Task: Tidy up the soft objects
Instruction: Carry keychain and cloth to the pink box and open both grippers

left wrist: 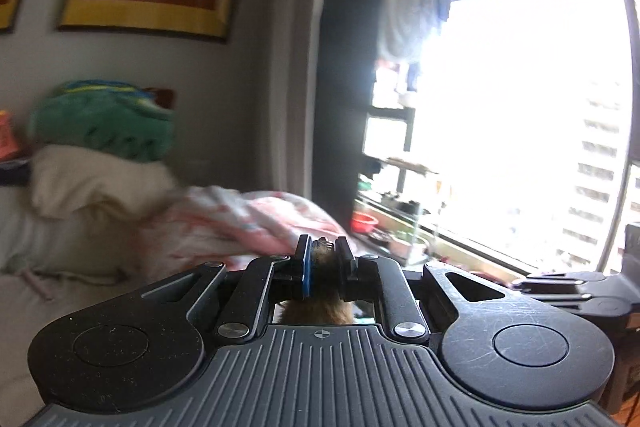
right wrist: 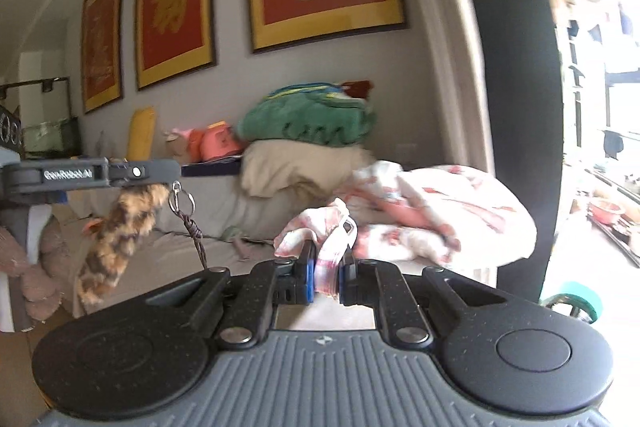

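My left gripper [left wrist: 323, 258] is shut on a brown furry tail toy [left wrist: 320, 311]. In the right wrist view the left gripper [right wrist: 160, 173] is at the left, held in the air, and the furry tail [right wrist: 116, 235] hangs down from it with a key ring and cord [right wrist: 188, 215]. My right gripper [right wrist: 325, 273] is shut on a pink and white checked cloth [right wrist: 320, 231], which bunches above the fingers. Both are held above the grey sofa [right wrist: 200, 247].
A pink and white blanket [right wrist: 440, 219] lies heaped on the sofa's right end. A cream pillow [right wrist: 296, 163] carries a green folded blanket [right wrist: 312, 123]. Plush toys [right wrist: 208, 143] sit at the back, a pink plush [right wrist: 36, 275] at the left. A bright window [left wrist: 520, 127] is on the right.
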A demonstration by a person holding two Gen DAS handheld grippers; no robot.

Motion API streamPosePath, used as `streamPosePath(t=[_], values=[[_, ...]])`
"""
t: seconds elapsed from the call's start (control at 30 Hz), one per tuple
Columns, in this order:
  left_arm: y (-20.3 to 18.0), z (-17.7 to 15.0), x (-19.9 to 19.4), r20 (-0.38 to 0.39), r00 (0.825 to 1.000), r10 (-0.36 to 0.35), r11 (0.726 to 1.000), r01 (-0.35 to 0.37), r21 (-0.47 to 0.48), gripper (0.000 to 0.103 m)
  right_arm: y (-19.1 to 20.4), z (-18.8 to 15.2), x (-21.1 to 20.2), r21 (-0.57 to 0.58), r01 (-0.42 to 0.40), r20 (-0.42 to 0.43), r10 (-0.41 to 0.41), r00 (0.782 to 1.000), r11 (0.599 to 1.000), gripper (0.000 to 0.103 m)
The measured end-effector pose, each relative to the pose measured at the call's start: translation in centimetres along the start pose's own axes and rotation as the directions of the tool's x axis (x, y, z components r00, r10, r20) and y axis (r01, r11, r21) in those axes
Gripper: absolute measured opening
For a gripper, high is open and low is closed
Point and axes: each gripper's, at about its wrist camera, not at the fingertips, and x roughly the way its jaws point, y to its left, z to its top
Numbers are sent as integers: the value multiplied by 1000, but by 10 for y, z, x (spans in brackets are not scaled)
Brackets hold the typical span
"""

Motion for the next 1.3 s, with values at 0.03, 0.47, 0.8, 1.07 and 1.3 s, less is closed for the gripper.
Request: streamPosePath(t=[0.03, 0.47, 0.8, 1.07, 1.3], values=[[-11, 1, 8, -6, 1000, -9, 1000, 9, 13, 15, -9, -4, -3, 9, 9, -6, -9, 1000, 1000, 10], [-28, 7, 26, 197, 972, 131, 990, -137, 15, 15, -55, -37, -29, 57, 59, 0, -59, 998, 997, 10], [31, 13, -27, 263, 936, 232, 972, -230, -39, 15, -20, -36, -10, 58, 3, -21, -1, 1000, 998, 10], [32, -23, 7, 34, 998, 58, 990, -53, -131, 15, -3, -32, 5, 39, 32, -73, -29, 997, 999, 10], [0, -33, 35, -18, 996, -86, 979, 81, -189, 15, -23, -50, 0, 39, 50, -89, -46, 995, 998, 10]])
